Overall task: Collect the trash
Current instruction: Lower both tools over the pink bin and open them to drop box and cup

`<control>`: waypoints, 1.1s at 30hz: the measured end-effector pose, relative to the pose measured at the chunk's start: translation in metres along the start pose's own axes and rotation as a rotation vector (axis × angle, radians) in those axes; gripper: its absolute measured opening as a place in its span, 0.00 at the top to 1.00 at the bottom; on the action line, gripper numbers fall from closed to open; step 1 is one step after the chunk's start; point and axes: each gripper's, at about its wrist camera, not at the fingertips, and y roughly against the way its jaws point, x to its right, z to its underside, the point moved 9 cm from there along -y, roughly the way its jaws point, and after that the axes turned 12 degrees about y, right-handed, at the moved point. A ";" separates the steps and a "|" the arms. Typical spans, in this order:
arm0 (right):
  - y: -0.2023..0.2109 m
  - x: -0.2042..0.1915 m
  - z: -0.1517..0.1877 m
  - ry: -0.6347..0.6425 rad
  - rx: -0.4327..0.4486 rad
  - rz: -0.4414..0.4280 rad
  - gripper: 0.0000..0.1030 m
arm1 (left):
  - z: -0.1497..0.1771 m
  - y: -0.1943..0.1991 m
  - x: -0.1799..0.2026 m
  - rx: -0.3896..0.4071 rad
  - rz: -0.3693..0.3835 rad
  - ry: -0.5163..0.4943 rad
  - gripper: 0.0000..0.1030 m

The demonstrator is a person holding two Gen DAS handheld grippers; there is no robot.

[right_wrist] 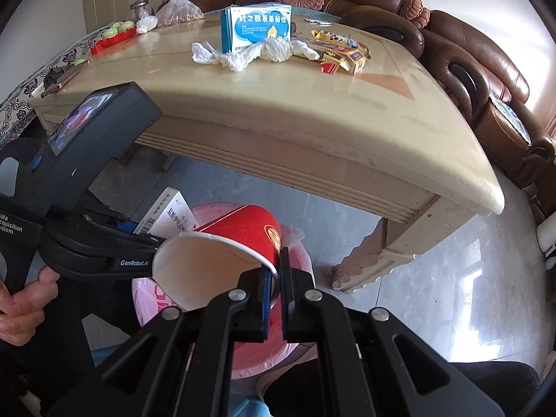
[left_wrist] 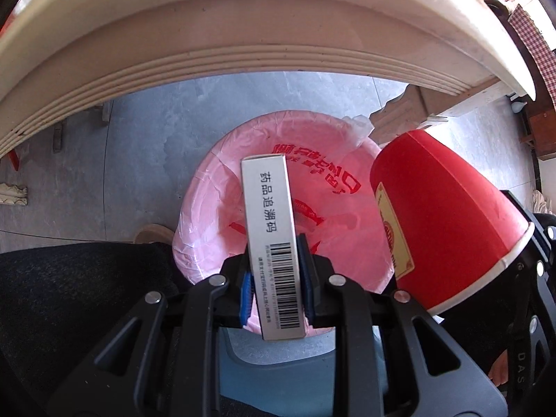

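Observation:
My left gripper is shut on a white medicine box with a barcode, held over the bin lined with a pink bag. The box also shows in the right wrist view. My right gripper is shut on the rim of a red paper cup, tilted on its side above the same bin. The cup also shows at the right of the left wrist view. On the table lie crumpled white tissues, a blue medicine box and yellow snack wrappers.
The beige table's edge hangs just beyond the bin. A carved table leg stands to the right of the bin. A brown leather sofa runs behind the table. A plastic bag and red tray sit at the table's far left.

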 end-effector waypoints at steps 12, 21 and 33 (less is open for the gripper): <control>-0.055 -0.003 0.017 -0.010 -0.121 -0.056 0.95 | -0.005 -0.055 -0.005 -0.132 -0.018 0.049 0.78; -0.106 -0.010 0.034 0.005 -0.243 -0.084 0.95 | -0.003 -0.098 -0.017 -0.237 -0.071 0.087 0.78; -0.158 -0.039 0.062 0.015 -0.383 -0.183 0.95 | -0.004 -0.120 -0.019 -0.292 -0.096 0.107 0.78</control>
